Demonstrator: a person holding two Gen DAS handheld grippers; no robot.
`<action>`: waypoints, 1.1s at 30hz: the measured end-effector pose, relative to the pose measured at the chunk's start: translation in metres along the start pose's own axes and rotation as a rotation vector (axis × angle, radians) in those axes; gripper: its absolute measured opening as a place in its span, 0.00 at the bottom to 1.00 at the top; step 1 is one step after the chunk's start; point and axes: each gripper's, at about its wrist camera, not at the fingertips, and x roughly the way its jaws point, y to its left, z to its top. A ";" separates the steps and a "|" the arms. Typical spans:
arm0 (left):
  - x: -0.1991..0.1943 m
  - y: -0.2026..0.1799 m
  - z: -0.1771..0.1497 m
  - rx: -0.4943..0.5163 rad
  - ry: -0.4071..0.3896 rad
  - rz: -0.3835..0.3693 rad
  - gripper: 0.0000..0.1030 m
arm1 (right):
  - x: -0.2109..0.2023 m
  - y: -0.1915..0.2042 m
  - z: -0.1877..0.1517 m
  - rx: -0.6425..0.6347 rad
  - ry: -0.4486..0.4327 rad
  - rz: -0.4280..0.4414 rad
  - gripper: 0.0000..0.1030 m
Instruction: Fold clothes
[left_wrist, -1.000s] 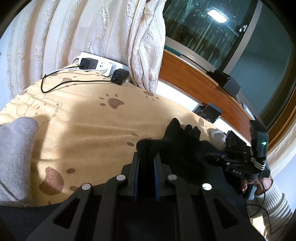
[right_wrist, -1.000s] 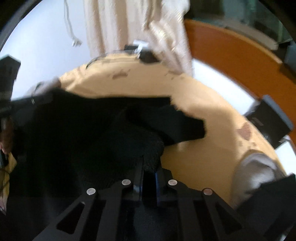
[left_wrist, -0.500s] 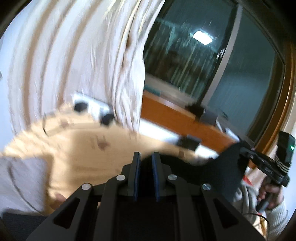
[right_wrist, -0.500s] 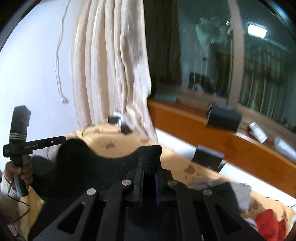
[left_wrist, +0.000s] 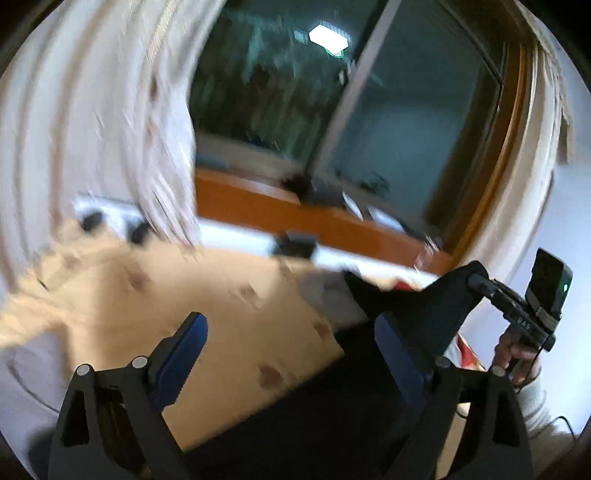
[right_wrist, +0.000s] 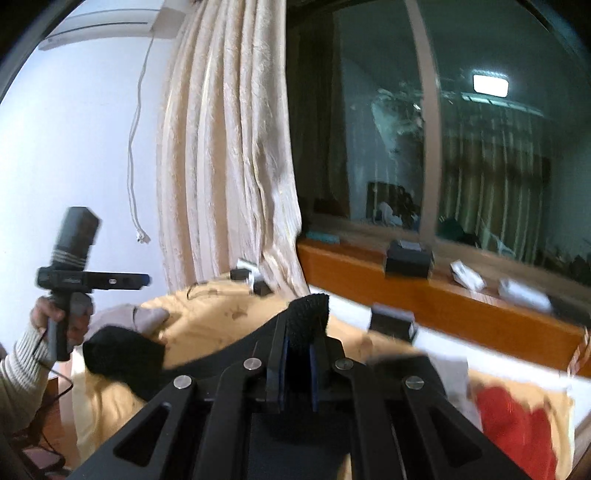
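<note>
Black cloth (right_wrist: 308, 321) stays pinched in our right tongs (right_wrist: 298, 363); our left tongs (left_wrist: 291, 354) just let go, opening wide and empty, so we must grab again.

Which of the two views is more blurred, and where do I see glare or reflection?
Left wrist view: strong motion blur smears the curtain and the bedspread; only the left gripper is sharp. Right wrist view: much sharper, with slight blur near the edges. Both views: the dark window mirrors a ceiling light, and the fisheye lens bends straight lines.
</note>
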 end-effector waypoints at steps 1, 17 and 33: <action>0.015 0.001 -0.006 0.000 0.044 -0.003 0.91 | -0.006 0.000 -0.013 0.013 0.012 -0.006 0.09; 0.162 -0.020 -0.088 0.197 0.545 -0.044 0.91 | -0.035 -0.025 -0.169 0.298 0.182 -0.046 0.09; 0.184 -0.046 -0.094 0.489 0.579 -0.006 0.93 | -0.038 -0.030 -0.184 0.320 0.156 -0.015 0.10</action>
